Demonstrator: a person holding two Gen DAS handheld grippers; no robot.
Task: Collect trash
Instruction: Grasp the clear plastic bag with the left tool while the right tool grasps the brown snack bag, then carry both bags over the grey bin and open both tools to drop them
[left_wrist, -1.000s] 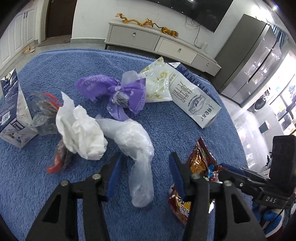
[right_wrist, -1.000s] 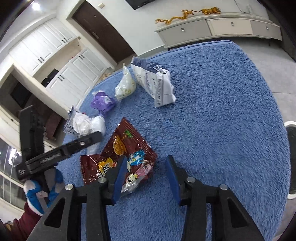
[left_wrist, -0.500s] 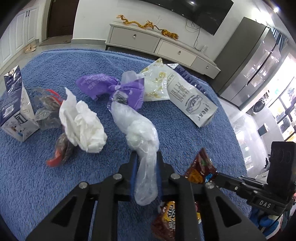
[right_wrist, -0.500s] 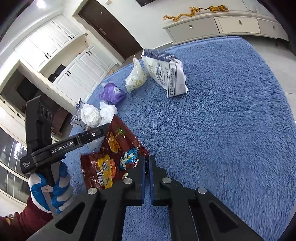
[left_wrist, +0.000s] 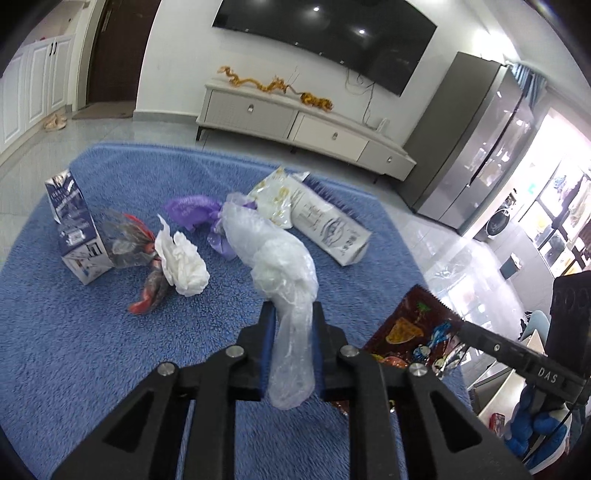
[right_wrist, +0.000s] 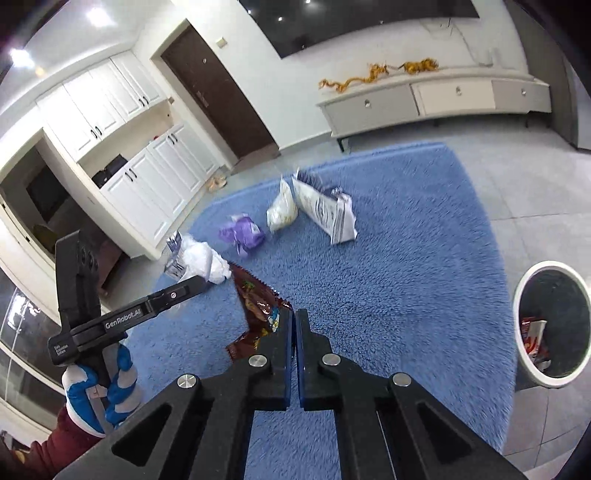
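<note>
A shaggy blue rug covers grey floor tiles — beyond its right edge stands a white round bin holding wrappers. Left gripper fingers clamp a crumpled clear plastic bag; right gripper fingers pinch a brown foil snack packet — both above the rug.

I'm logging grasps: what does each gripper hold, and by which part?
Left gripper pinches the clear plastic bag at its narrow tail. Right gripper pinches the brown snack wrapper at its edge.

right tongs clamped on brown snack wrapper, lifted off blue rug; left tongs carry clear bag; white bin at right; purple wrapper beyond
</note>
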